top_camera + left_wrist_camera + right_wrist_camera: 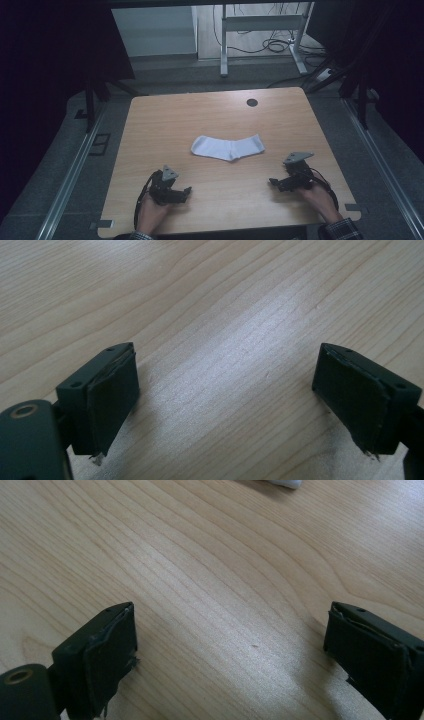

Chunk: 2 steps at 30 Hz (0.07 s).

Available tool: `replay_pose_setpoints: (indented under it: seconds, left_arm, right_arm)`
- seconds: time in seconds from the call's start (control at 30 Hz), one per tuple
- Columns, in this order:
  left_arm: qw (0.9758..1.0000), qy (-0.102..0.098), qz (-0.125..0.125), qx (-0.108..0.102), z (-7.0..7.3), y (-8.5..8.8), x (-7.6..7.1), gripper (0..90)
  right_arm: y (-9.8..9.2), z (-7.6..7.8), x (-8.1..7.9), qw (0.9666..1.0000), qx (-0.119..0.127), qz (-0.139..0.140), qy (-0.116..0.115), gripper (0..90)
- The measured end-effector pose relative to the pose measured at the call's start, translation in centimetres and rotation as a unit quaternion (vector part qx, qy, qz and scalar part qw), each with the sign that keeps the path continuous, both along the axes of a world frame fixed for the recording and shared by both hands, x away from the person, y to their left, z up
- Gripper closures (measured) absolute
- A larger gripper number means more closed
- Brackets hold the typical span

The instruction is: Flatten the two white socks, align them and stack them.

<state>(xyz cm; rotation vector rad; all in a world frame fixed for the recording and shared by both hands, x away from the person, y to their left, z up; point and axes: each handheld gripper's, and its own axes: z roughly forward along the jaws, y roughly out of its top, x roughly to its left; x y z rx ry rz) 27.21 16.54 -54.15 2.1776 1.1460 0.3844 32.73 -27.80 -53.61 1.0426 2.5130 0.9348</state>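
Sock [228,147] looks light and limp, will drape; pinch it at the two ends. Left gripper [188,192] and right gripper [272,182] both gape wide, empty, low over the table [165,115].

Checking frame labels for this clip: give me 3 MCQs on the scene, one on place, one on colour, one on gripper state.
1. Where does the sock lie on the table?
A. Mid-table, beyond both grippers
B. Under the left gripper
C. At the far edge over the round hole

2. What colour is the sock?
A. Black
B. White
C. Red

3. How do the jaws of the left gripper and right gripper stand?
A. Both open, holding nothing
B. Both shut on the sock
C. Left shut, right open

Answers:
1 A: it lies between and past the two grippers, apart from them.
2 B: pale white cloth on wood.
3 A: bare wood shows between each pair.
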Motion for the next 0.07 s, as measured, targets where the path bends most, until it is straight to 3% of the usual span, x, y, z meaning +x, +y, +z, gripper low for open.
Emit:
replay_pose_setpoints:
  seconds: [0.07]
  left_arm:
    - [1.0, -0.004, -0.001, -0.002, -0.09, 0.06, -0.04, 11.4]
  right_arm:
    - [-0.07, -0.09, -0.07, 1.0, 0.005, -0.001, -0.004, 6.2]
